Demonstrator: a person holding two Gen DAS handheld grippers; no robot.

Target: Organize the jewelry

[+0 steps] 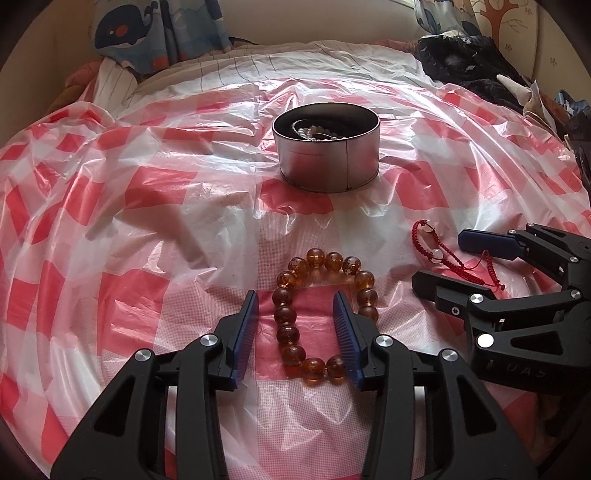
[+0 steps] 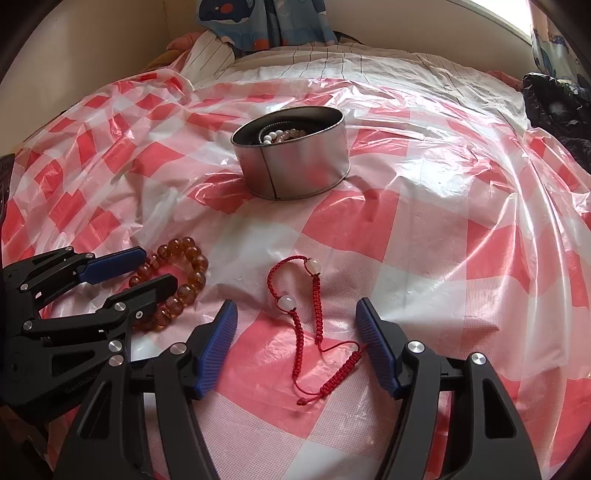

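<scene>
A red-and-white checked plastic sheet [image 1: 155,206] covers a bed and carries everything else; the round metal tin [image 1: 327,162] standing upright on it serves as the landmark. Beyond the tin lies striped white bedding [image 1: 258,62], and further back hangs a curtain printed with whales [image 1: 147,33]; off to the tin's far right sits a heap of dark clothing [image 1: 465,62]. Inside the tin lie a string of white beads [image 2: 271,137] and other bracelets, only partly visible over the rim. The left gripper [image 1: 297,332] sits on the near side of the tin, its blue-padded jaws apart and straddling one side of the amber bead bracelet [image 1: 325,291], which lies flat on the sheet; the pads do not press the beads. The right gripper [image 2: 295,347] is near the tin too, to the right of the left gripper, jaws spread wide with nothing clamped. Between its fingers, loose on the sheet, lies the red braided cord bracelet [image 2: 301,332] with two pale round beads [image 2: 286,303], its thin tail trailing toward the camera.
</scene>
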